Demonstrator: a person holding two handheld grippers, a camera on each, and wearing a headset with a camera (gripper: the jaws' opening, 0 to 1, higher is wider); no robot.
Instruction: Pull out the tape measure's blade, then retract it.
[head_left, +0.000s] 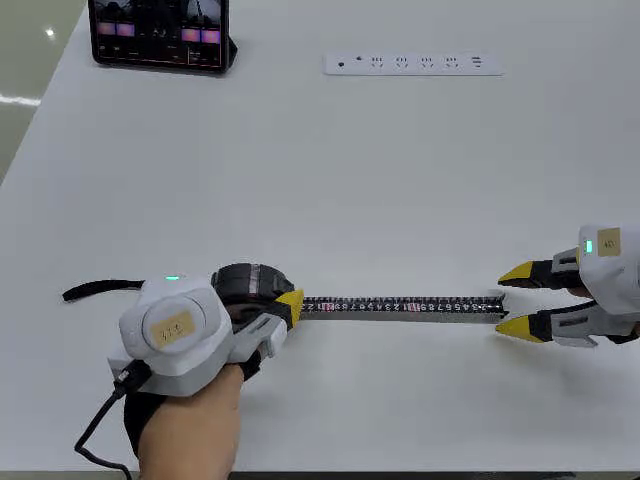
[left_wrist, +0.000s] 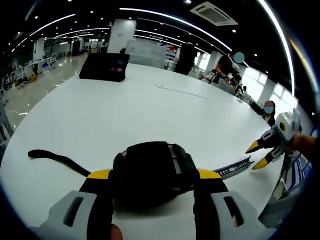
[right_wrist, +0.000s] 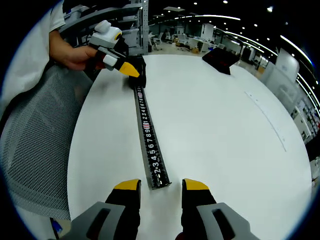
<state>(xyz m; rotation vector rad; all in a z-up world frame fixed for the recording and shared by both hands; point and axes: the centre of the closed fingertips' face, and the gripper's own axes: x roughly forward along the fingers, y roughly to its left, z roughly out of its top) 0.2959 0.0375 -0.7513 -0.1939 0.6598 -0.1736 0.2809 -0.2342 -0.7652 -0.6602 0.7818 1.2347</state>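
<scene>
Grippers: two, one in each hand.
Other things: one tape measure (head_left: 248, 284) with one blade (head_left: 400, 305) and one black strap (head_left: 100, 290); one tablet (head_left: 160, 32); one power strip (head_left: 412, 64).
Left gripper (left_wrist: 153, 174): jaws closed around the tape measure's black case, a yellow tip pressing on each side.
Right gripper (head_left: 512, 299): jaws parted; the blade's free end lies between the tips, and neither tip pinches it.
Tape measure: on the white table (head_left: 330, 180), near the front edge.
Blade: pulled out, flat on the table, running straight from the case to the right gripper.

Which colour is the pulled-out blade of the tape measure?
The blade is black with white numbers; the right gripper view shows it best.
</scene>
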